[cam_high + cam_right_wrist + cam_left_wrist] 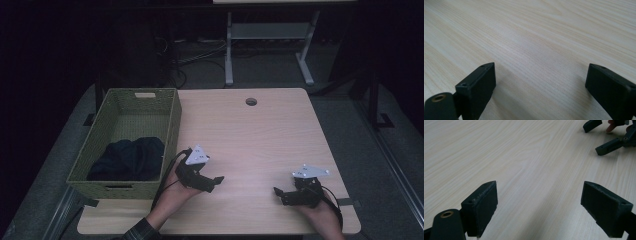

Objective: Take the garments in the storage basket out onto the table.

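Note:
A green woven basket [171, 125] stands on the left side of a light wooden table [260, 135], with a dark blue cloth [129, 159] bunched in its near end. My left gripper [215, 182] rests low over the table just right of the basket's near corner, held by a hand, jaws wide apart with bare wood between them [539, 202]. My right gripper [278, 194] sits near the table's front right, also open over bare wood [540, 85]. In the left gripper view the right gripper's jaws show at the top right, pointing toward it.
A round cable hole [251, 102] lies near the table's far edge. Behind the table stand a white desk frame [229, 55] and loose cables [185, 57] on the dark floor. The table's front edge runs just beneath both hands.

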The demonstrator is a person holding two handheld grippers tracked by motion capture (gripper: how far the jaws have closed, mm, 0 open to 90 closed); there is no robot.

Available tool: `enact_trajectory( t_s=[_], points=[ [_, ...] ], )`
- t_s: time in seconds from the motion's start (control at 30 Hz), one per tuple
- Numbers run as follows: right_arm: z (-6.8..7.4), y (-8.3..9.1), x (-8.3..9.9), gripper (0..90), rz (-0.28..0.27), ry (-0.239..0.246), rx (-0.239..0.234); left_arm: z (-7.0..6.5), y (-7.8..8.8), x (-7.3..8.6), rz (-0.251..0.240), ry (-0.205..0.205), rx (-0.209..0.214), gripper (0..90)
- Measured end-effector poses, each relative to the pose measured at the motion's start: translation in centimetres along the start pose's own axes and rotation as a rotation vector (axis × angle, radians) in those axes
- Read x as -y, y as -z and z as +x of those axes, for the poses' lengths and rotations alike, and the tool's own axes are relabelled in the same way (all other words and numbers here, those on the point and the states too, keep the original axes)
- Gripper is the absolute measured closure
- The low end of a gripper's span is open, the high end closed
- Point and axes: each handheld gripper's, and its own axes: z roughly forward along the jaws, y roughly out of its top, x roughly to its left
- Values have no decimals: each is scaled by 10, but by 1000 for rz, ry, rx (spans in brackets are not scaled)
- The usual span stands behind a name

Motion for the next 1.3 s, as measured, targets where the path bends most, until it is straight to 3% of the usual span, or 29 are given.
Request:
enact_trajectory(
  t_s=[0.7, 1.3],
  points=[
    [0, 0, 0, 93, 2, -2, -2, 2, 12, -19, -32, -8, 26, 137],
    [0, 0, 0, 93, 0, 0, -2, 9, 15, -34, -21, -29, 71, 136]
  ],
)
